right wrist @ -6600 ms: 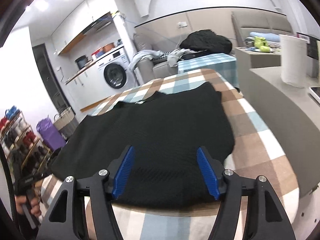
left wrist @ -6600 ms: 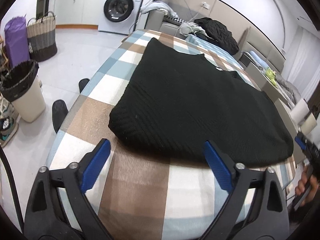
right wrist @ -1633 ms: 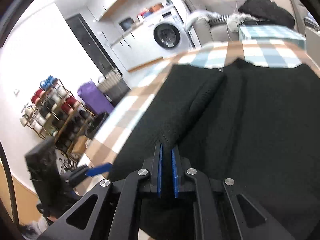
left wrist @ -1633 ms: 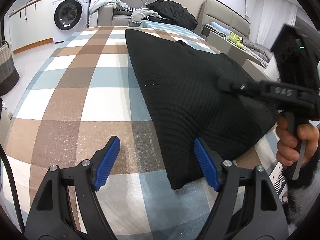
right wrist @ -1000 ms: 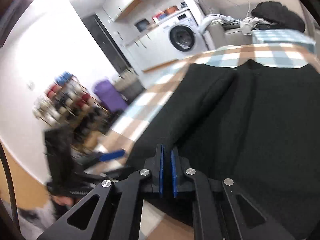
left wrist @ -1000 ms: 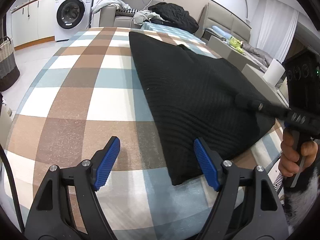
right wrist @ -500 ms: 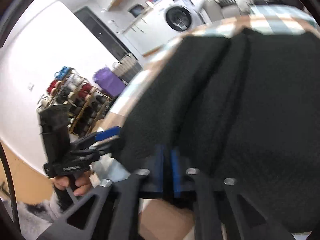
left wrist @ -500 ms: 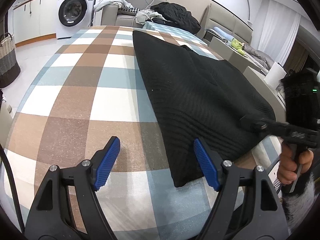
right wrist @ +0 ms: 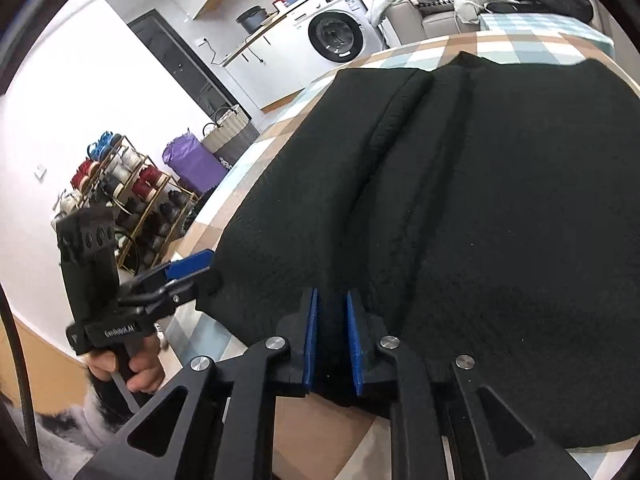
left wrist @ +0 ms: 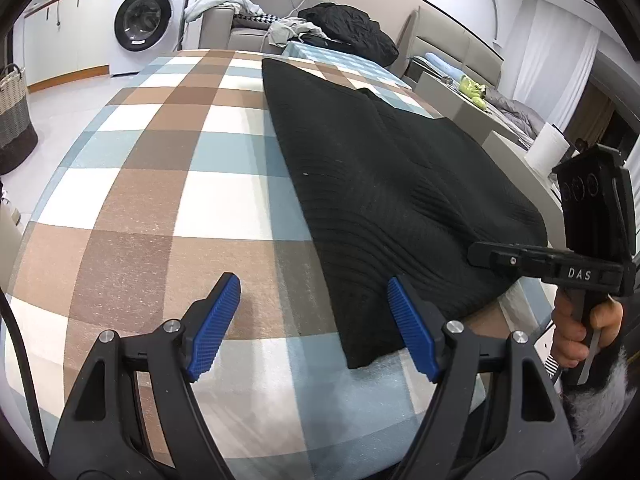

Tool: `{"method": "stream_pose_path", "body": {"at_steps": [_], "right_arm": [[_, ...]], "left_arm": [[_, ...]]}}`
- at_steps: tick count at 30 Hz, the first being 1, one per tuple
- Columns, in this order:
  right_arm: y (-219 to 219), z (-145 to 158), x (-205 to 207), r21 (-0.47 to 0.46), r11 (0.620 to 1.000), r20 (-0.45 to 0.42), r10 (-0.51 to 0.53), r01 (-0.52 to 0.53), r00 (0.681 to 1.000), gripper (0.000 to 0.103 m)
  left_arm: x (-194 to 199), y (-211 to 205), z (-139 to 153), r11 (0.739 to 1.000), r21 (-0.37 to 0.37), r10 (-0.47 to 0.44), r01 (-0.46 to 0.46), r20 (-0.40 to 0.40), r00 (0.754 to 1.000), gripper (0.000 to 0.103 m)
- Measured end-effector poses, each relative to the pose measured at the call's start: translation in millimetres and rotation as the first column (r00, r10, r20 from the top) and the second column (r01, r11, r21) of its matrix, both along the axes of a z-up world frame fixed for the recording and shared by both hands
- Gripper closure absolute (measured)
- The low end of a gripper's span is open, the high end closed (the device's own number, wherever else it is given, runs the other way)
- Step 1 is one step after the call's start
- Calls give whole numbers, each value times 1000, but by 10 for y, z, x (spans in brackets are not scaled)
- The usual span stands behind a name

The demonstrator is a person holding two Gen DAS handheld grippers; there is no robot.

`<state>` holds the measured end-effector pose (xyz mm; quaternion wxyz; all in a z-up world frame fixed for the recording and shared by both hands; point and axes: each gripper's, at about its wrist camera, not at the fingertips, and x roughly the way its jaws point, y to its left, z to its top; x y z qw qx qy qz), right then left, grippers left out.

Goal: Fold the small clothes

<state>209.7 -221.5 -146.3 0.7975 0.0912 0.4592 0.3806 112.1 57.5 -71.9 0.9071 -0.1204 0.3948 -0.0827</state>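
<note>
A black knit sweater [left wrist: 384,184] lies on the checked tablecloth [left wrist: 152,184], its left side folded over onto the body; it also shows in the right wrist view [right wrist: 480,184]. My left gripper [left wrist: 316,324] is open and empty at the table's near edge, its right finger over the sweater's near corner. My right gripper [right wrist: 332,344] has its blue pads a narrow gap apart with the folded hem between them. It also shows in the left wrist view [left wrist: 480,254], resting at the sweater's near right edge.
The checked tablecloth covers the table, bare to the left of the sweater. Beyond the table are a washing machine [left wrist: 144,28], a sofa with a pile of clothes [left wrist: 340,28], a woven basket [left wrist: 12,120], a shoe rack [right wrist: 128,200] and a paper roll [left wrist: 548,152].
My right gripper carried the sweater's edge across and down to the near right hem. Its pads have parted slightly. My left gripper stayed open at the near edge.
</note>
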Motion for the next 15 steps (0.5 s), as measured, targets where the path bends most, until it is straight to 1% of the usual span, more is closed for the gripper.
{"method": "stream_pose_path", "body": {"at_steps": [1, 3, 5, 6, 7, 8, 9, 11, 14, 15], "right_arm": [[6, 25, 17, -1, 1000, 1, 2, -2, 1000, 86], [40, 44, 14, -7, 1000, 2, 20, -20, 1000, 85], [77, 58, 33, -13, 999, 6, 45, -45, 999, 86], [126, 67, 13, -34, 998, 33, 50, -49, 998, 88], [154, 86, -8, -48, 998, 62, 43, -40, 997, 95], [158, 121, -26, -33, 998, 74, 48, -46, 996, 96], [143, 178, -49, -13, 999, 93, 50, -49, 994, 96], [122, 218, -65, -39, 999, 112, 37, -33, 993, 96], [118, 107, -16, -110, 994, 74, 27, -19, 997, 96], [109, 73, -2, -110, 994, 54, 29, -22, 998, 96]], "left_arm": [[-10, -19, 4, 1000, -4, -9, 9, 4, 1000, 30], [-28, -75, 11, 999, -10, -31, 31, 10, 999, 35], [-33, -104, 10, 999, -18, -44, 45, 16, 999, 47], [-33, -115, 6, 998, -25, -50, 50, 14, 999, 50], [-32, -117, 2, 998, -31, -54, 55, 13, 998, 60], [-31, -117, 1, 997, -41, -62, 62, 12, 998, 70], [-32, -116, 1, 996, -50, -67, 68, 12, 998, 72], [-38, -121, 8, 996, -50, -73, 74, 14, 997, 82], [-41, -145, 6, 997, -19, -77, 77, 1, 997, 86], [-50, -153, 3, 997, -9, -76, 76, -6, 997, 86]]}}
